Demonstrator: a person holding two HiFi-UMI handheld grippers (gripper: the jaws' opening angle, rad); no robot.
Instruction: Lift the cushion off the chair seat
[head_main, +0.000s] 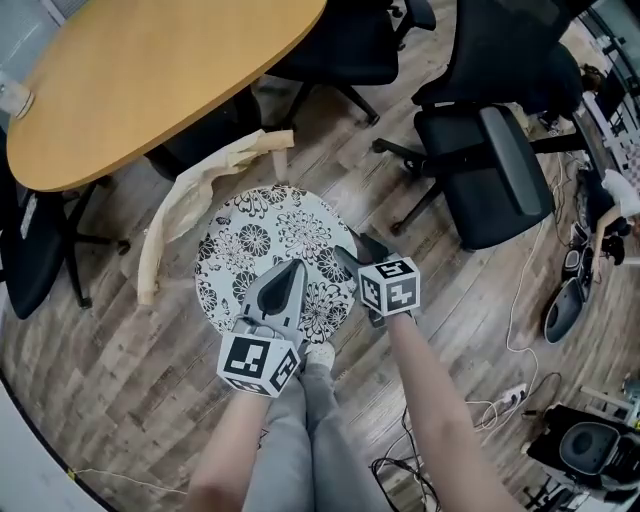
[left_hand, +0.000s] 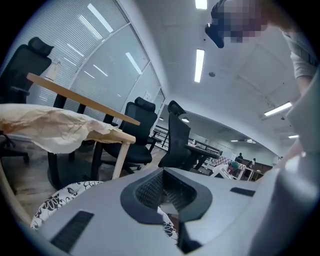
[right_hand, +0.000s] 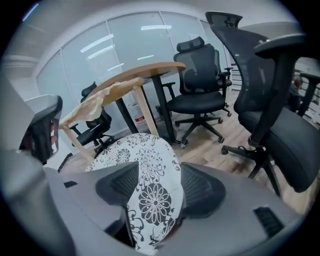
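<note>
A round white cushion (head_main: 265, 245) with black flower print lies over the seat of a wooden chair, and the seat under it is hidden. The chair's back rail (head_main: 200, 190) is wrapped in tan paper. My left gripper (head_main: 292, 272) is shut on the cushion's near edge. In the left gripper view only a strip of the cushion (left_hand: 52, 205) shows beside and under the closed left gripper (left_hand: 167, 197). My right gripper (head_main: 352, 255) is shut on the cushion's right edge. In the right gripper view the cushion (right_hand: 145, 175) runs up between the jaws of the right gripper (right_hand: 155, 192).
An oval wooden table (head_main: 150, 70) stands just behind the chair. Black office chairs (head_main: 490, 170) stand to the right and around the table. Cables and a power strip (head_main: 510, 395) lie on the wood floor at the right. The person's legs (head_main: 300, 440) are directly below the cushion.
</note>
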